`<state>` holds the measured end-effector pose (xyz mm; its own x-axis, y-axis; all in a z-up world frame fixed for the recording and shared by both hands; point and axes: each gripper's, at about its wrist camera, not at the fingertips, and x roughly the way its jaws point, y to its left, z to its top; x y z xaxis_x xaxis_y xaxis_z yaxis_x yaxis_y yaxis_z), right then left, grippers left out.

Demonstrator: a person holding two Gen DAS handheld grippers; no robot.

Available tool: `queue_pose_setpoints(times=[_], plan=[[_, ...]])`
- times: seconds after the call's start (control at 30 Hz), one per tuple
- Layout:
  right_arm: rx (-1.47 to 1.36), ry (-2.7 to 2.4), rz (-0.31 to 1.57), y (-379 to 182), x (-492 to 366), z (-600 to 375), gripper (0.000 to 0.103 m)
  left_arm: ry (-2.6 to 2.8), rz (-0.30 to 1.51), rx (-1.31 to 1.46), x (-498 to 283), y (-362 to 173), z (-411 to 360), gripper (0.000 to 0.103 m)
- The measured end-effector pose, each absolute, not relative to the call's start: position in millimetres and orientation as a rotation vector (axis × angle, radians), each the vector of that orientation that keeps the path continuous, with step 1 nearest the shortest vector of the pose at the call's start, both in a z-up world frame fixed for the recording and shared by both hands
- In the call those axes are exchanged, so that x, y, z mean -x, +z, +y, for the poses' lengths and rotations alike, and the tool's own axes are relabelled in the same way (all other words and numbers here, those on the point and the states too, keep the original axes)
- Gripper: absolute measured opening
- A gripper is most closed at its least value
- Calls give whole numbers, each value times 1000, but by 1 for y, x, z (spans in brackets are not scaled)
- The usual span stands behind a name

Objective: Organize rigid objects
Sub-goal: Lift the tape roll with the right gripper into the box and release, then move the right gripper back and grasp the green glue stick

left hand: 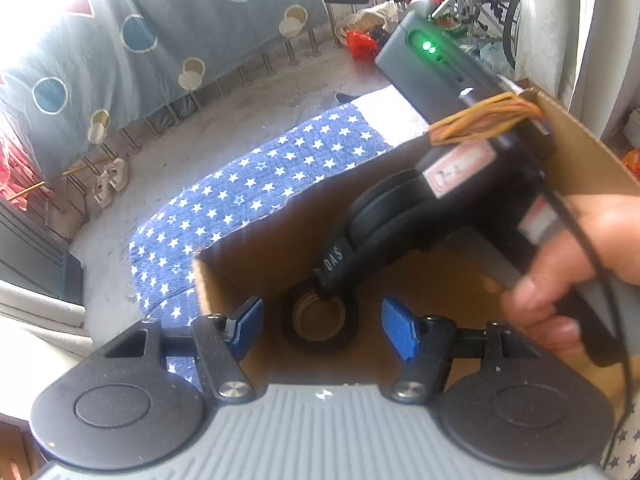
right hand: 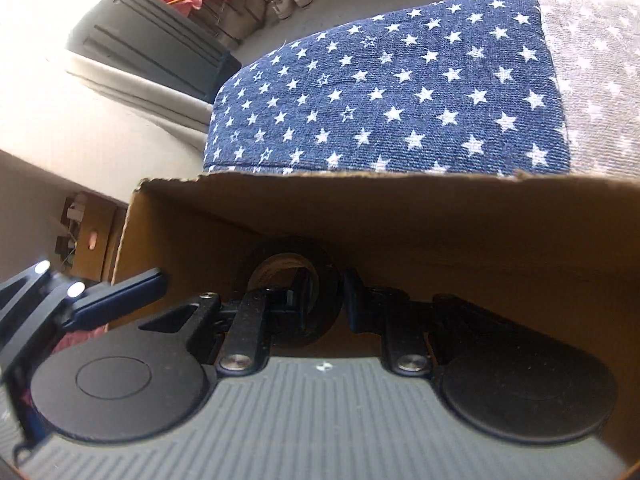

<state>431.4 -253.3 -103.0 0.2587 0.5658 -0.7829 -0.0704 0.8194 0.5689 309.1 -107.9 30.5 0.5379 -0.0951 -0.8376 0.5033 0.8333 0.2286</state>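
Note:
A black tape roll [left hand: 320, 322] lies inside a brown cardboard box [left hand: 256, 256]. In the left wrist view my left gripper [left hand: 322, 328] is open above the box, its blue pads either side of the roll and apart from it. The right gripper's body, held by a hand [left hand: 568, 280], reaches down into the box with its tip at the roll. In the right wrist view my right gripper [right hand: 324, 300] is low inside the box [right hand: 440, 216], its black fingers closed on the rim of the tape roll [right hand: 288, 268].
The box stands on a blue star-patterned cloth [left hand: 248, 196], also in the right wrist view [right hand: 392, 92]. The left gripper's blue finger [right hand: 116, 300] shows at the box's left wall. Concrete floor, shoes [left hand: 112, 180] and a hanging patterned sheet [left hand: 132, 40] lie beyond.

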Motion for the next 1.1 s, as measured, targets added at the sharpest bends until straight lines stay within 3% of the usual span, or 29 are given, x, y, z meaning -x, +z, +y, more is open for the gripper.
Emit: queue_pose_setpoints(times=[0.07, 0.13, 0.17, 0.43, 0.63, 0.73, 0.87, 1.1], plan=[[-501, 460, 1235, -101, -431, -252, 25, -372, 921, -463, -301, 41, -104, 67], [-496, 456, 1221, -92, -428, -251, 43, -373, 890, -436, -289, 55, -97, 67], [-482, 451, 1203, -81, -423, -252, 44, -373, 871, -418, -284, 63, -94, 67], [-537, 529, 974, 32, -335, -305, 45, -419, 709, -246, -186, 123, -51, 73], [-493, 560, 790, 92, -201, -348, 47, -456, 701, -163, -102, 104, -32, 73], [-479, 571, 776, 77, -139, -348, 47, -482, 747, -141, -71, 72, -32, 73], [-438, 574, 866, 13, -91, -324, 47, -533, 822, -135, -44, 18, -46, 72], [-375, 558, 1012, -70, -87, -293, 33, -562, 908, -172, -36, -48, -77, 53]])
